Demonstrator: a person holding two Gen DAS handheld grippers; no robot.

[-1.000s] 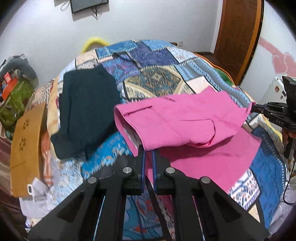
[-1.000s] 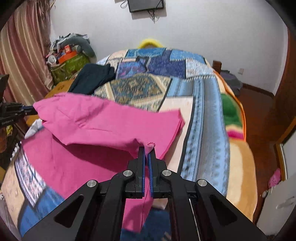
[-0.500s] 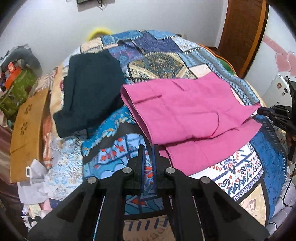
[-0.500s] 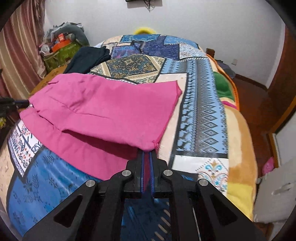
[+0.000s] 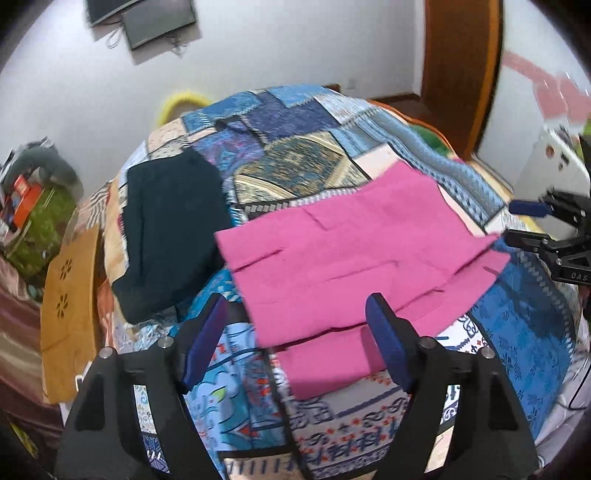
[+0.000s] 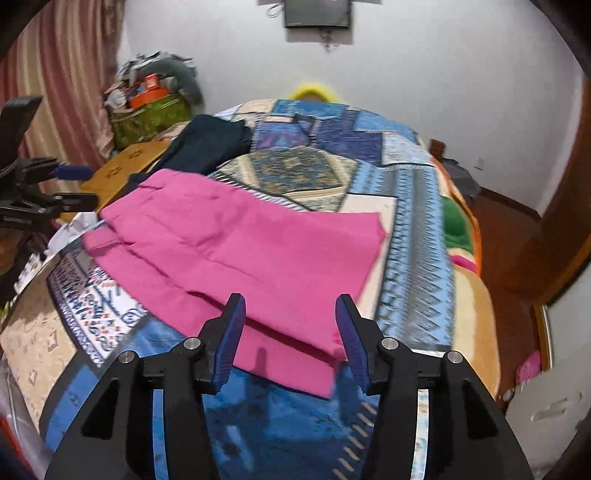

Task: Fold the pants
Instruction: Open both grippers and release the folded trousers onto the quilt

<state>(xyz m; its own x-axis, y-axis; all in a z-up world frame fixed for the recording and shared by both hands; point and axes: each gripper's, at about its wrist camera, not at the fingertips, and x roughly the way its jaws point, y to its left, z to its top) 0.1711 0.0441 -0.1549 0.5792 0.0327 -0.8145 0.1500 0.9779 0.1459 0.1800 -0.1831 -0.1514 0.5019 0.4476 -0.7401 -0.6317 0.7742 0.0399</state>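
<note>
White walls enclosed the room, and a patchwork bedspread [image 5: 295, 155] in blues and tans covered the bed across the middle of both views. Pink pants [image 5: 351, 251] lay folded over themselves on the bedspread, centre-right of the left wrist frame, the upper layer set back so a strip of the lower layer showed along the near edge. In the right wrist frame the pants [image 6: 240, 251] occupied the centre, with the near corner lying between the finger pads.

Left hand-held gripper [image 5: 297, 341]: jaws stood wide apart, nothing between them but the near edge of the pants below. Right hand-held gripper [image 6: 290, 334]: jaws likewise apart, gripping nothing. Each unit also appeared at the edge of the other's frame, fingers separated.

A dark folded garment [image 5: 170, 232] lay on the bedspread at left of the pants, close to them. An orange-brown panel [image 5: 68, 306] stood at the bed's left side. A wall-mounted screen [image 6: 317, 13] sat at the upper centre. A wooden door [image 5: 461, 66] filled the upper right of the left wrist frame.
</note>
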